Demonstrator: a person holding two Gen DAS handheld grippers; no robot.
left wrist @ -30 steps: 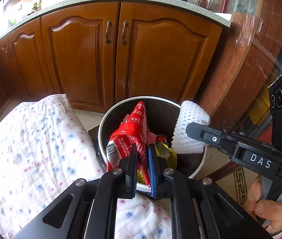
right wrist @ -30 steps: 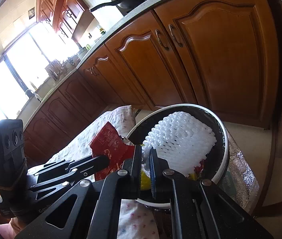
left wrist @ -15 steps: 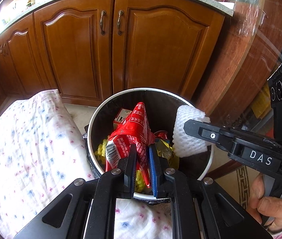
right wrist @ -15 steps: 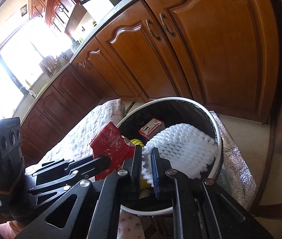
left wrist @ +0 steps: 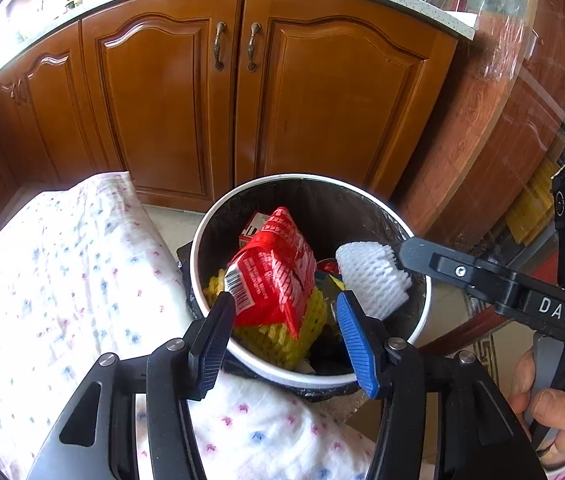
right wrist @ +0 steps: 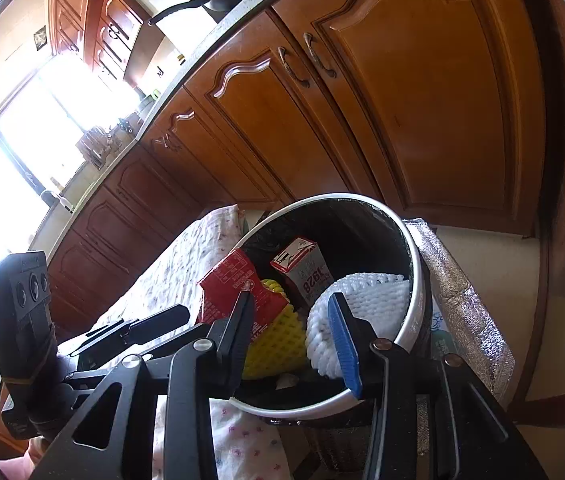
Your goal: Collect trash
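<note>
Jaws of the left gripper (left wrist: 284, 320) were opening over the white-rimmed trash bin (left wrist: 418, 322), the red snack wrapper (left wrist: 272, 272) lying free between them on yellow foam netting (left wrist: 278, 334). Jaws of the right gripper (right wrist: 292, 322) were opening too, the white foam net (right wrist: 362, 304) resting loose inside the bin beside a small carton (right wrist: 306, 270). A flowered cloth (left wrist: 62, 280) lay just beside the bin.

Both the left gripper (left wrist: 284, 330) and right gripper (right wrist: 294, 330) point downward, fingers opening, pads pressing nothing
</note>
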